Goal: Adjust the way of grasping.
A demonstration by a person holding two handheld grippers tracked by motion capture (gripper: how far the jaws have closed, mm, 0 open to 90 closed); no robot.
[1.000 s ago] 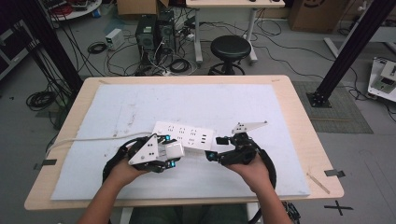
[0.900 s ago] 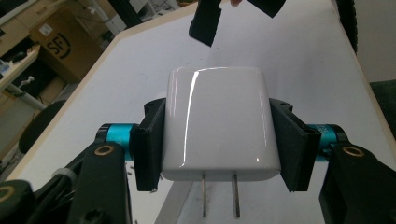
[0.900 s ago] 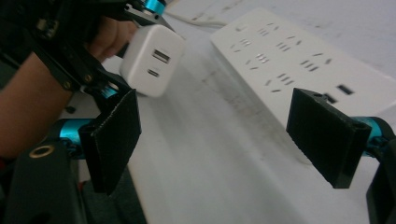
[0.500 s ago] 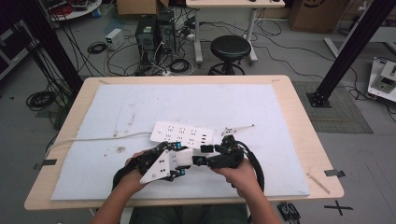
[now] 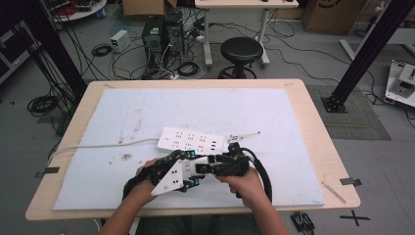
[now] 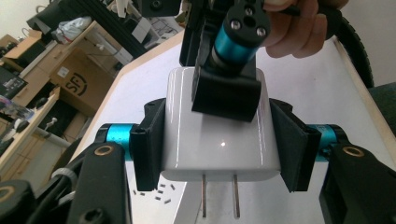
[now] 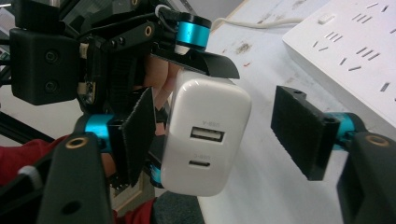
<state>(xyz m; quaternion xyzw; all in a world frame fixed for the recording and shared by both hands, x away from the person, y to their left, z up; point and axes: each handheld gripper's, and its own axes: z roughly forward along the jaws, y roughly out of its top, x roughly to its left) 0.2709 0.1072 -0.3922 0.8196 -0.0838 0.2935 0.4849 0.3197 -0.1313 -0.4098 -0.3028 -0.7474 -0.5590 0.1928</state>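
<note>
The white square plastic charger [image 6: 219, 126], with two metal prongs at one end and two ports at the other, was held above the near middle of the light blue mat [image 5: 293, 127] on the wooden surface [image 5: 318, 112]. The left claw [image 6: 219, 140] was clenched on the charger, its two black pads pressing the two opposite sides. The right claw [image 7: 224, 135] was around the same charger from the port end. Its jaws had just been closing with the charger between them. One pad [image 7: 140, 135] lay beside the left face of the charger, and the other pad [image 7: 299, 130] stood apart from it, so this claw was not yet gripping. The white long power strip [image 5: 192, 141] lay on the mat just beyond both claws, with its white cable [image 5: 98, 146] going to the left.
</note>
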